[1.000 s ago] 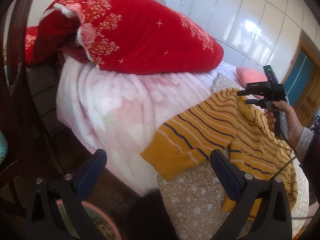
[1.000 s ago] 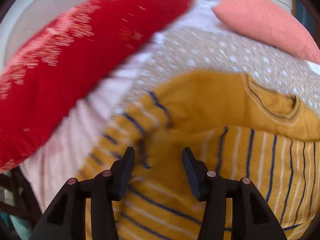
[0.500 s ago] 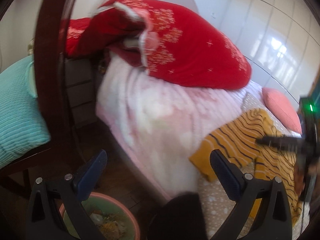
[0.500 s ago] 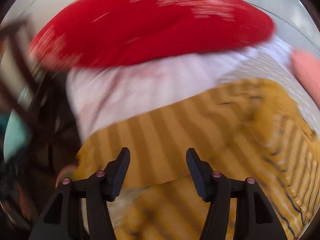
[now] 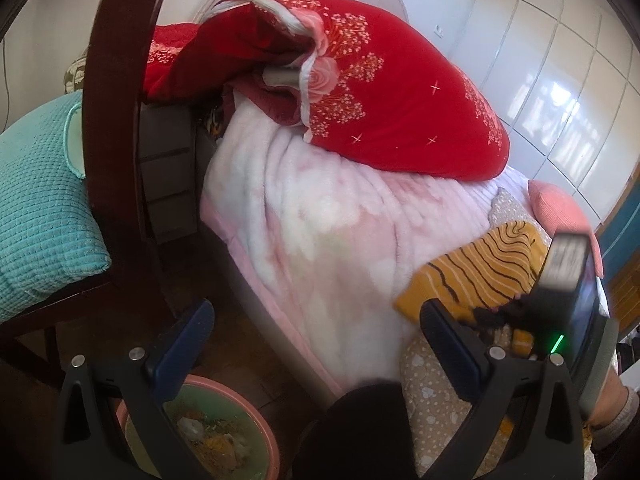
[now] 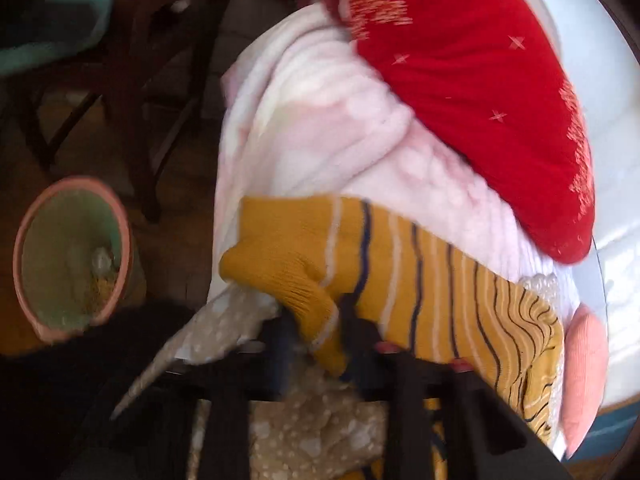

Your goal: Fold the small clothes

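1. Mustard-yellow knit sweater (image 6: pixel 404 268) w/ dark and white stripes lies on the bed; its sleeve cuff (image 6: pixel 320 316) points to approx. 7 o'clock in the right wrist view, near the bed edge.
2. Right gripper (image 6: pixel 320 344) is pinching this cuff: both fingers are pressed on the knit from two sides, cuff fabric bunched between them. The picture is motion-blurred, so fine detail is not clear.
3. In the left wrist view the same sweater (image 5: pixel 476 272) is at approx. 4 o'clock, and the right gripper (image 5: pixel 496 316) sits at its near end, a green light on its body.
4. Left gripper (image 5: pixel 316 352) has jaws spread wide and nothing between them; it hangs over the floor beside the bed, apart from the sweater.
5. Under the sweater: a beige dotted sheet (image 6: pixel 316 436) at 6 o'clock and a fluffy pink-white blanket (image 5: pixel 320 232) toward 11 o'clock.
6. Red quilt (image 5: pixel 400 100) w/ flower print is piled on the blanket, at 12 o'clock.
7. Pink pillow (image 6: pixel 584 368) lies just beside the sweater's far end, approx. 4 o'clock in the right wrist view.
8. On the floor: a pink-rimmed basin (image 6: pixel 72 256) w/ some scraps inside, at 9 o'clock.
9. Dark wood chair (image 5: pixel 116 152) w/ teal cushion (image 5: pixel 36 208) stands left of the bed.
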